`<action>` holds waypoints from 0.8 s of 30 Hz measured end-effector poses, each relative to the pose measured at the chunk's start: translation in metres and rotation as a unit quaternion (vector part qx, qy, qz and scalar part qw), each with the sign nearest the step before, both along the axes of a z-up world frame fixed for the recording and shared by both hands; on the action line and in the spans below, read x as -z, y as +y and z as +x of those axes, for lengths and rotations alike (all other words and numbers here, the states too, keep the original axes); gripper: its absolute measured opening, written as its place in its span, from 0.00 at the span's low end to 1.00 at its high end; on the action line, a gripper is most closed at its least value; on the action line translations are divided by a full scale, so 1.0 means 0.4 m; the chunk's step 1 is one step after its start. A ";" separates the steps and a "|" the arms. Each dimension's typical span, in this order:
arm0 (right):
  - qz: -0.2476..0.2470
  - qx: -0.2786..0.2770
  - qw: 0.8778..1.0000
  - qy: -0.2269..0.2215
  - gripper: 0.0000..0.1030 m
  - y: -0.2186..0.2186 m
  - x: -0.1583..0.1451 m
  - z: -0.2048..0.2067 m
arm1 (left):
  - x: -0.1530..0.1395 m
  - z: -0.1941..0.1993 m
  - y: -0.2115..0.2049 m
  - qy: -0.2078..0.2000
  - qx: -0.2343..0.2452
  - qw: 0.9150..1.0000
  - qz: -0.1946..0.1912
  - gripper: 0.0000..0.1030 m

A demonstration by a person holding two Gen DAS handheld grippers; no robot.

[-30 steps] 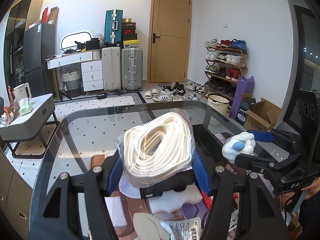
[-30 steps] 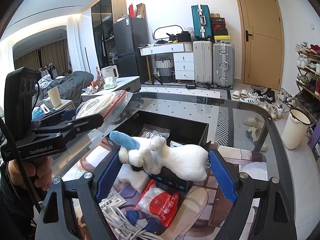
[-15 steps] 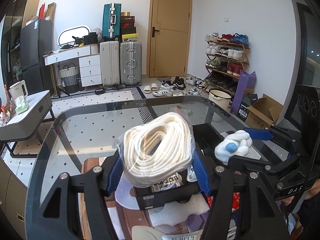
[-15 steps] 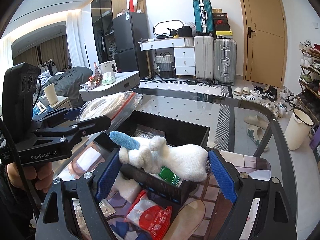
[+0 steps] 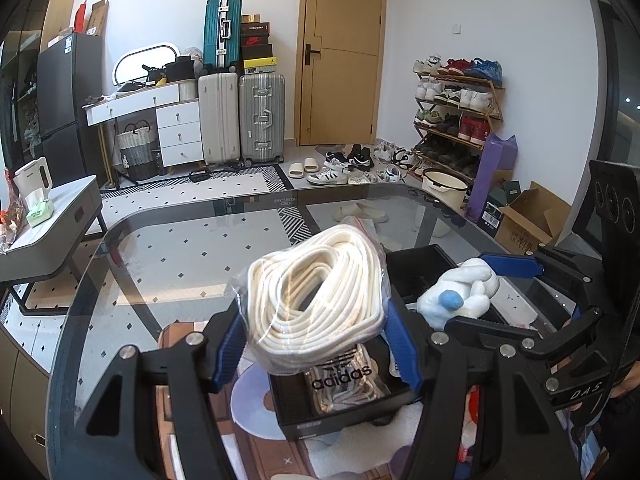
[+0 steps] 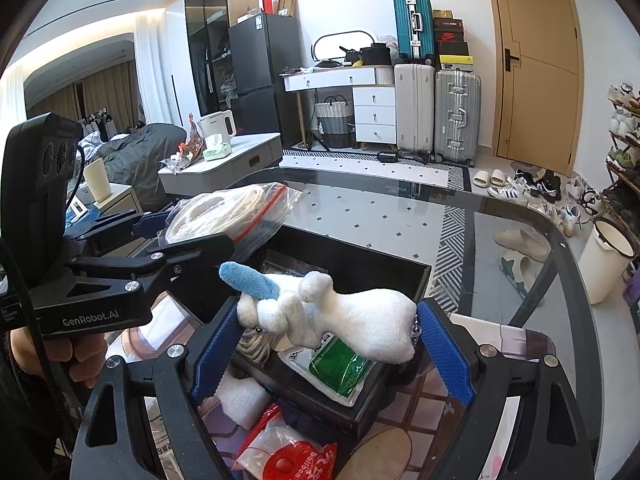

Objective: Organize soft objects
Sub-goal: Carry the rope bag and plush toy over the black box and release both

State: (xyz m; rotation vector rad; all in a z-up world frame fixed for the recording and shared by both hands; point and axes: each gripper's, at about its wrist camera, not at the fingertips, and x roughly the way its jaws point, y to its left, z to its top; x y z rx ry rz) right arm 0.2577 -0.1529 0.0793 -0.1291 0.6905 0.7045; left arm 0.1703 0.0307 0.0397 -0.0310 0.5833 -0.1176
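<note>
My left gripper (image 5: 316, 340) is shut on a clear zip bag of coiled white cord (image 5: 316, 300) and holds it above a black box (image 5: 340, 404) on the glass table. The bag also shows in the right wrist view (image 6: 228, 216). My right gripper (image 6: 324, 344) is shut on a white plush toy with a blue ear (image 6: 332, 316), held over the same black box (image 6: 360, 272). The toy also shows in the left wrist view (image 5: 460, 296). Inside the box lie an adidas-marked bag (image 5: 344, 376) and a green packet (image 6: 340, 364).
The glass table (image 5: 192, 264) carries a patterned mat (image 6: 516, 344). In front of the box lie a red-and-white packet (image 6: 288, 452), white foam (image 6: 240, 400) and a beige insole (image 6: 380, 452). Suitcases, a shoe rack and a side table stand beyond.
Both grippers have moved forward over the black box with their loads. The box's inside, with the adidas bag and green packet, has come into view.
</note>
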 end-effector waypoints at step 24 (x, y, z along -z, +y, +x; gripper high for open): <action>0.009 -0.010 1.000 -0.003 0.96 0.009 0.012 0.036 | 0.023 0.044 0.004 0.023 0.012 1.000 -0.002 0.69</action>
